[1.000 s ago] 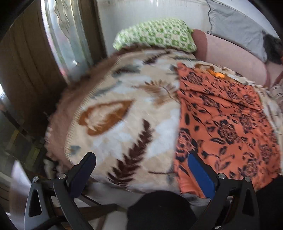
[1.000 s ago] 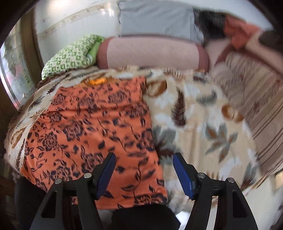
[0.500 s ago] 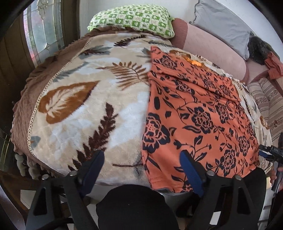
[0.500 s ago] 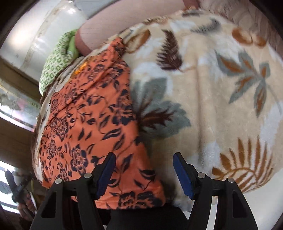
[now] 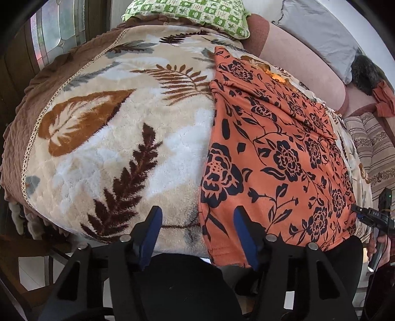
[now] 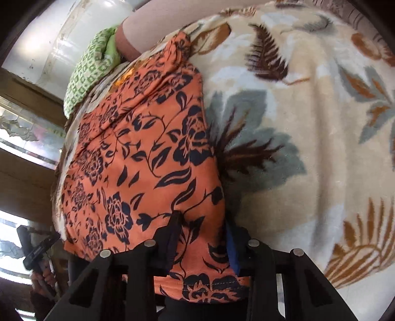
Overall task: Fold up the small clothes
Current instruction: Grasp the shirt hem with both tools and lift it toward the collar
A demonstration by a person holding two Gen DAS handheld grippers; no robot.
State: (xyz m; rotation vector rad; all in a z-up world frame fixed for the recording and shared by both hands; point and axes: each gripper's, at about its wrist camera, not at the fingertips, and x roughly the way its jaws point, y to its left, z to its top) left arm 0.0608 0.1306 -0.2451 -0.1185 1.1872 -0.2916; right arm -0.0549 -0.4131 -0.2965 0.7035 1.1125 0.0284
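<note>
An orange garment with dark blue flowers point(image 5: 271, 153) lies spread flat on a leaf-patterned blanket point(image 5: 118, 138), its near hem hanging over the bed's front edge. My left gripper point(image 5: 197, 222) sits low at the near left corner of the hem. Its jaws are closing, with the cloth's edge between them, and the pads do not touch it. My right gripper point(image 6: 202, 229) is at the garment's point(image 6: 138, 153) near right corner. Its jaws are closing around a strip of the hem, with a gap still showing.
A green checked pillow point(image 5: 187, 14) and a pink bolster point(image 5: 296, 56) lie at the bed's far end, with grey and striped bedding at the right. A window and dark wood panelling flank the left side. A hand point(image 6: 44, 271) holding the other tool shows at the lower left.
Both grippers have sunk toward the garment's near hem and tilted downward. Both pairs of jaws have narrowed, the right pair sharply, and each now straddles a hem corner.
</note>
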